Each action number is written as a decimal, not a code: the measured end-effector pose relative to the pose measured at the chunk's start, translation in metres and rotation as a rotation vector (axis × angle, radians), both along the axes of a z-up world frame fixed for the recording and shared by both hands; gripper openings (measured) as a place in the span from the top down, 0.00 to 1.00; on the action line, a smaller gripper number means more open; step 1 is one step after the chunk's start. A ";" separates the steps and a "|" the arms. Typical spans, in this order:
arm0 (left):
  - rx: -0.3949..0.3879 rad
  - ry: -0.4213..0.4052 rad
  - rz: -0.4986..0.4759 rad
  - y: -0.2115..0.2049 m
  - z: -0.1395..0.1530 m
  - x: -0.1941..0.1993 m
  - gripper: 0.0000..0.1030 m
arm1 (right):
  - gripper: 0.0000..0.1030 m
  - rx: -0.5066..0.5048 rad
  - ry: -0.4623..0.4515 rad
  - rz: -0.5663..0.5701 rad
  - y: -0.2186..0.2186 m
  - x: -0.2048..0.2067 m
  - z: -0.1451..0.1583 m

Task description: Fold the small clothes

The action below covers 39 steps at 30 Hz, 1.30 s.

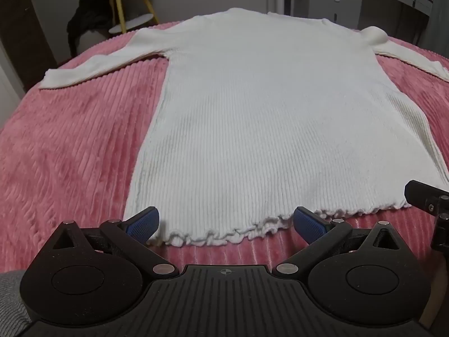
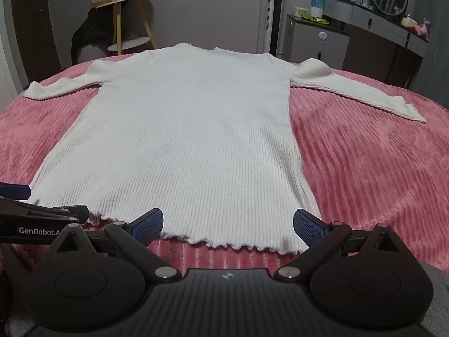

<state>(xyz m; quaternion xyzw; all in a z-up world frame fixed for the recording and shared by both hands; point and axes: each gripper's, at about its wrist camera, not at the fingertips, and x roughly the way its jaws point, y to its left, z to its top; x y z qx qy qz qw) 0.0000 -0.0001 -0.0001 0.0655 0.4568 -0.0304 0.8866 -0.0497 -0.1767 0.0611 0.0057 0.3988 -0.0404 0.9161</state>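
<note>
While your left gripper (image 1: 226, 224) and right gripper (image 2: 228, 226) both stand released with nothing between the pads, the white ribbed sweater (image 1: 266, 112) lies flat on the pink ribbed blanket (image 1: 70, 154), sleeves spread to either side. Its frilled hem (image 2: 224, 243) sits just ahead of your fingertips, the left corner by your left gripper, the right corner by your right. Bare blanket flanks both side edges and runs in a narrow strip below the hem.
</note>
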 end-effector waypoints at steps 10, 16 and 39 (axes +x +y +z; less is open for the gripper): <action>0.000 0.002 0.001 0.000 -0.001 -0.002 0.00 | 0.04 0.003 0.000 -0.007 -0.002 0.000 0.000; 0.002 0.012 -0.001 0.000 -0.003 0.000 0.00 | 0.04 0.004 -0.001 -0.008 -0.001 -0.001 0.001; 0.002 0.017 -0.001 0.000 -0.002 0.001 0.00 | 0.04 0.012 -0.001 -0.011 -0.003 -0.001 0.002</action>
